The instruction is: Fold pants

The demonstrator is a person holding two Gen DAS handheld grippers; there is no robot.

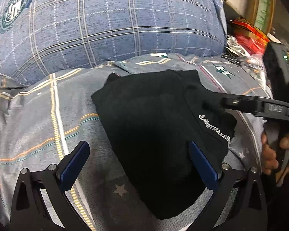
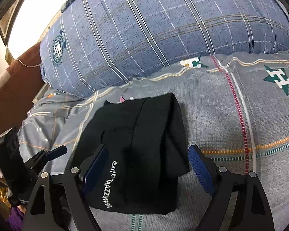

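We counted one pair of black pants (image 1: 156, 134), folded into a single bundle with one line of white lettering (image 2: 107, 186) on it. Behind the pants lay one blue plaid pillow (image 1: 109, 23) carrying one round green crest (image 1: 14, 9). Under the pants there was one grey patterned bedcover (image 2: 212, 105), and on it to the right of the pants we counted two green star emblems (image 2: 279, 79). Two grippers were in view, the left gripper (image 1: 138, 163) and the right gripper (image 2: 148, 165), each with two blue pads. One hand (image 1: 273, 154) showed, to the right of the pants.
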